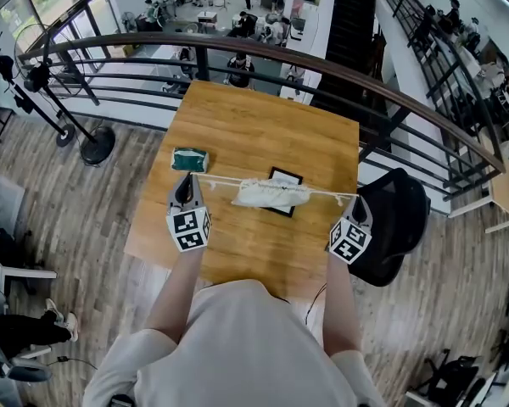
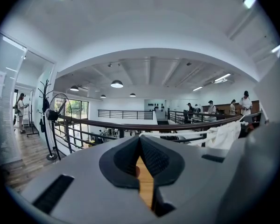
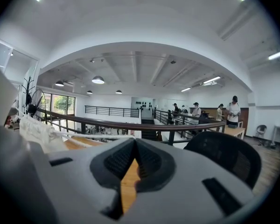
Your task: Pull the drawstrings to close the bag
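Looking down from the head view: the white drawstring bag point(image 1: 270, 193) lies near the middle of the wooden table point(image 1: 263, 117), gathered into a long crumpled shape running left to right. Its far edge overlaps a small black-framed card point(image 1: 287, 175).

Left gripper point(image 1: 189, 179): left of the bag and apart from it, over the table. Its jaws are clenched, with the tips pressed together on the left drawstring point(image 1: 216, 178). That cord runs taut from the tips rightward to the bag's left end.

Right gripper point(image 1: 357, 200): right of the bag, at the table's right edge, somewhat nearer the person than the left one. Its jaws are likewise clenched at the tips, on the right drawstring point(image 1: 322, 194). That cord stretches leftward to the bag's right end.

The bag sits between the two grippers, roughly midway, with both cords forming nearly one straight line across the table. In the left gripper view the bag shows off to the right of the jaws. In the right gripper view it shows off to the left.

Other items: a green packet point(image 1: 189, 159) just beyond the left gripper, on its far side, and a black chair point(image 1: 403, 214) beside the table on the right.
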